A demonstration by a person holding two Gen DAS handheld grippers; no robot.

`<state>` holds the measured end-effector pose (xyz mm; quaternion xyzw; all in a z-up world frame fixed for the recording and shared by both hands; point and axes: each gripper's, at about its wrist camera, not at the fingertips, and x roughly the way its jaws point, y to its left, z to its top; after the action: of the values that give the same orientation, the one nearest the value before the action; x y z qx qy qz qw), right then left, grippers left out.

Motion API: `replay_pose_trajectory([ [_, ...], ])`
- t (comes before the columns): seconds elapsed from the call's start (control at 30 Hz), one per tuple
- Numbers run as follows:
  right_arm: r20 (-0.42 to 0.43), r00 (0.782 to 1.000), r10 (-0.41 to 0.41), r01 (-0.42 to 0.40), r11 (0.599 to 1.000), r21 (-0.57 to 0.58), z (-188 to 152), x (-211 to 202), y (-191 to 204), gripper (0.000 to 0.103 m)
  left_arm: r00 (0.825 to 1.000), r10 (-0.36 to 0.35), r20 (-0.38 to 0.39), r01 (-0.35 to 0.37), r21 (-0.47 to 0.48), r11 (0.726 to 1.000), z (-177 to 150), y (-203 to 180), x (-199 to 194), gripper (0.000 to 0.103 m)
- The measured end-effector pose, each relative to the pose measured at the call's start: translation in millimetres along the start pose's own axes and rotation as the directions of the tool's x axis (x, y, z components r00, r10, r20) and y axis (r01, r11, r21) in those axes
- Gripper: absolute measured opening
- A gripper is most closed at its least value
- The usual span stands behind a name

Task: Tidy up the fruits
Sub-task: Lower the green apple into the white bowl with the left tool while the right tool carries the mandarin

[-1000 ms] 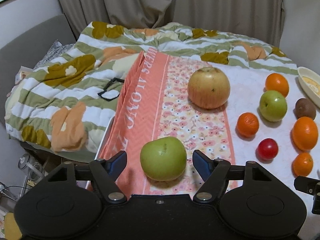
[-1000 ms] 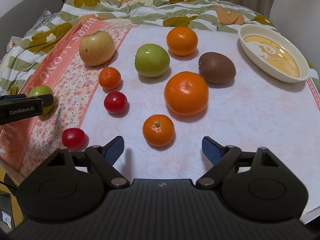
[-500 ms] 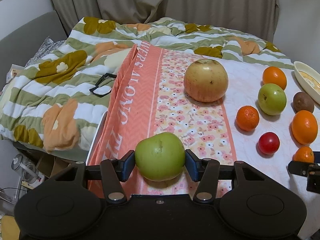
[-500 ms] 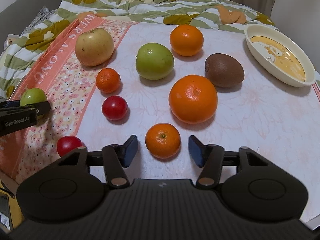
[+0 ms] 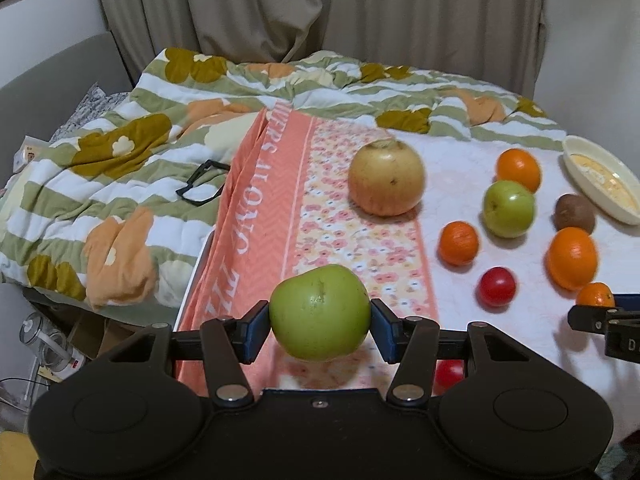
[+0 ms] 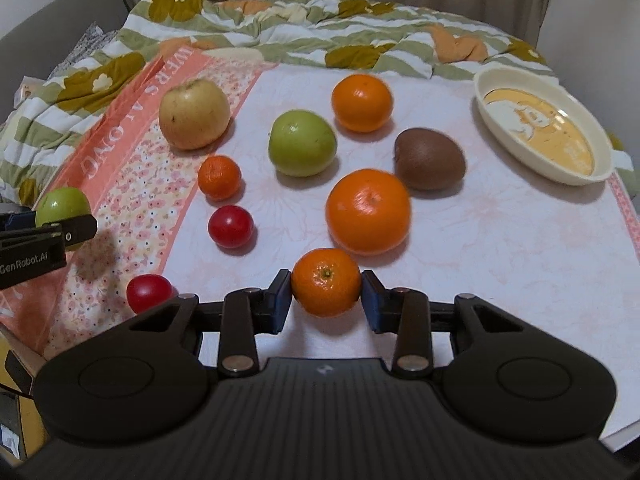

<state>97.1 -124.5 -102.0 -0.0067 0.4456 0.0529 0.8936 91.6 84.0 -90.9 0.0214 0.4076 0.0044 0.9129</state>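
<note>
A: We count two green apples: one clamped in our left tongs (image 5: 320, 322), lifted above the counter's (image 6: 500, 240) pink cloth border; the other green apple (image 6: 302, 143) rests mid-counter.

B: Right tongs (image 6: 326, 300) are closed on a small mandarin (image 6: 326, 282) at the near edge. We log four oranges total, two red tomatoes, one kiwi (image 6: 430, 159), one yellow apple (image 6: 194, 114), one dish (image 6: 520, 160).
</note>
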Motion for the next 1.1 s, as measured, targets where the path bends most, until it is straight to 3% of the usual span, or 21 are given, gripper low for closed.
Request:
replay_pose_trajectory([
  [0.33, 0.051, 0.998, -0.025, 0.023, 0.999, 0.035, 4, -53, -43, 0.052, 0.996, -0.048, 0.081, 0.044, 0.039, 0.998, 19, -44, -54, 0.058],
  [0.63, 0.097, 0.995, -0.012, 0.009, 1.0, 0.021, 13, -92, -127, 0.052, 0.989, -0.024, 0.149, 0.02, 0.028, 0.999, 38, -122, -91, 0.058],
  [0.83, 0.119, 0.993, 0.021, -0.019, 1.0, -0.016, 32, -103, -188, 0.052, 0.983, 0.008, 0.184, -0.006, -0.012, 1.0, 54, -179, -97, 0.058],
  [1.1, 0.139, 0.99, 0.033, -0.028, 0.999, -0.036, 71, -92, -253, 0.052, 0.976, -0.028, 0.215, 0.029, -0.005, 1.0, 87, -243, -82, 0.058],
])
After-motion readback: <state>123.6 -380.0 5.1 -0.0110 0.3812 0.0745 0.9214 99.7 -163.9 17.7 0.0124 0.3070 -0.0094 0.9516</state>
